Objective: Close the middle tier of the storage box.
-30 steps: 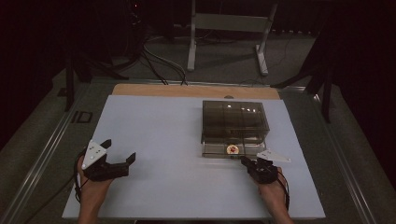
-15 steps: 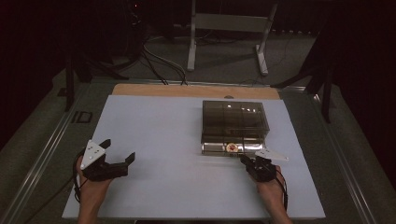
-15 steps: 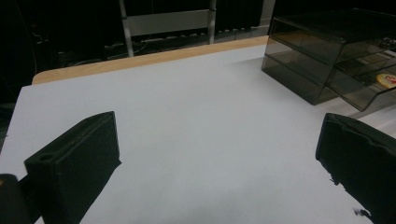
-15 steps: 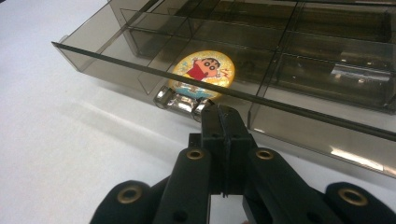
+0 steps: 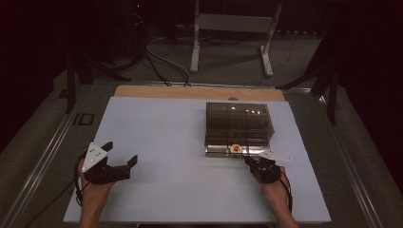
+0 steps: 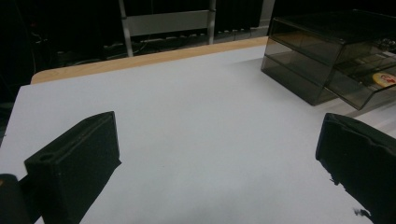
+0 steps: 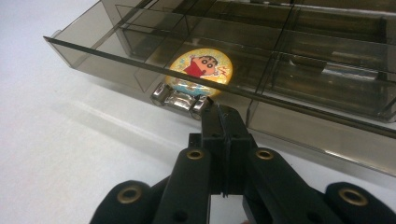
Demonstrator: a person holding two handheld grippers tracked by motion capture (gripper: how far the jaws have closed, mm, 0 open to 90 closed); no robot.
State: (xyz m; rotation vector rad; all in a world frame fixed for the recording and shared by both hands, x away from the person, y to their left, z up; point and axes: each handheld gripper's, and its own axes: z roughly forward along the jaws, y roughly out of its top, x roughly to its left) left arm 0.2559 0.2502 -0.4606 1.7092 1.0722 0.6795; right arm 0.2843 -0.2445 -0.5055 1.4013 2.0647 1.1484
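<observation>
- Drawer box (image 5: 239, 121): a smoke-tinted clear plastic organiser, set on the right half of the white table top (image 5: 166, 123), toward its far side. Its bottom drawer (image 7: 154, 60) is seen pulled out toward the person, with dividers forming several compartments.
- Left gripper (image 5: 119, 154): held in the left hand (image 5: 92, 192) at the near left of the table, well apart from the drawer box. In the left gripper view, its 2 black jaws are seen standing wide apart with bare table top between them; nothing is held. A grey three-cornered plate (image 5: 93, 155) is carried on top.
- Table top: a white sheet, with a strip of wooden edge (image 5: 190, 92) exposed along the far side.
- Round badge (image 7: 201, 67): a yellow-rimmed disc printed with a cartoon figure in red, lying inside a front compartment of the open drawer, seen through the tinted wall.
- Metal handle (image 7: 180, 99): a small shiny fitting on the drawer front, just below the badge.
- Right gripper (image 7: 215, 111): held in the right hand (image 5: 275, 192) at the near right, just in front of the drawer. Its jaws are pressed fully together, the tips lying just beside the right end of the metal handle; whether the handle is pinched cannot be told.
</observation>
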